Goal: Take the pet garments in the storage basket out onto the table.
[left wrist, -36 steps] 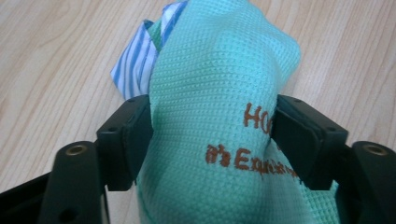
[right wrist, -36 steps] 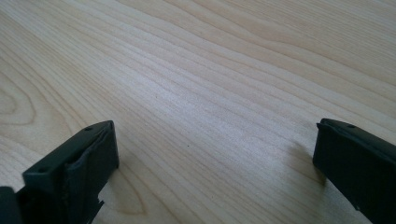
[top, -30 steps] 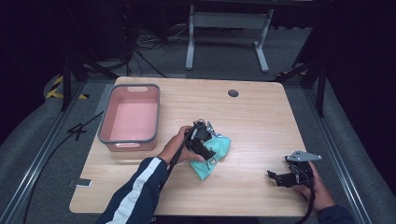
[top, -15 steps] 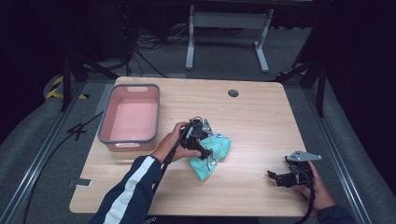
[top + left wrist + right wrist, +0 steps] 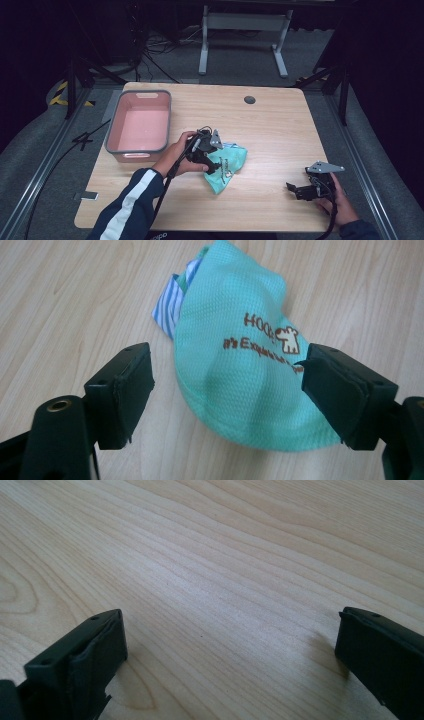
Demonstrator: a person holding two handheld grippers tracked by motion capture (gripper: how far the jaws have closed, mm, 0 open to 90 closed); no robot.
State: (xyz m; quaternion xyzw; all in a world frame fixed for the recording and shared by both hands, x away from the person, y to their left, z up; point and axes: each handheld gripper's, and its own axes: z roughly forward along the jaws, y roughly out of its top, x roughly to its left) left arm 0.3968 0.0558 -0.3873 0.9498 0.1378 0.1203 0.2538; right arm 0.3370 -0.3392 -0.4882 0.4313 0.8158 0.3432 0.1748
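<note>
At the near right corner of the pale wooden surface (image 5: 280, 135), the right hand-held gripper (image 5: 298, 190) is held low in the person's right hand (image 5: 339, 202), its jaws pointing toward nine o'clock. In the right gripper view its jaws are spread wide, with bare wood between them. Farther in, near the middle of the surface, the left forearm in a dark blue sleeve with white stripes (image 5: 127, 210) is angled toward one o'clock, and the left hand (image 5: 176, 155) is wrapped around the left hand-held gripper (image 5: 225, 390). Its jaws are spread, and have just been opening slightly; nothing is pinched. The mint-green mesh cloth with brown lettering and a blue-and-white striped lining (image 5: 245, 355) lies flat on the surface just beyond and between the jaws, touched by neither pad. In the high view the cloth sits at four o'clock from that gripper. At ten o'clock, well apart, stands the pink plastic tub with a grey rim (image 5: 116, 135).
</note>
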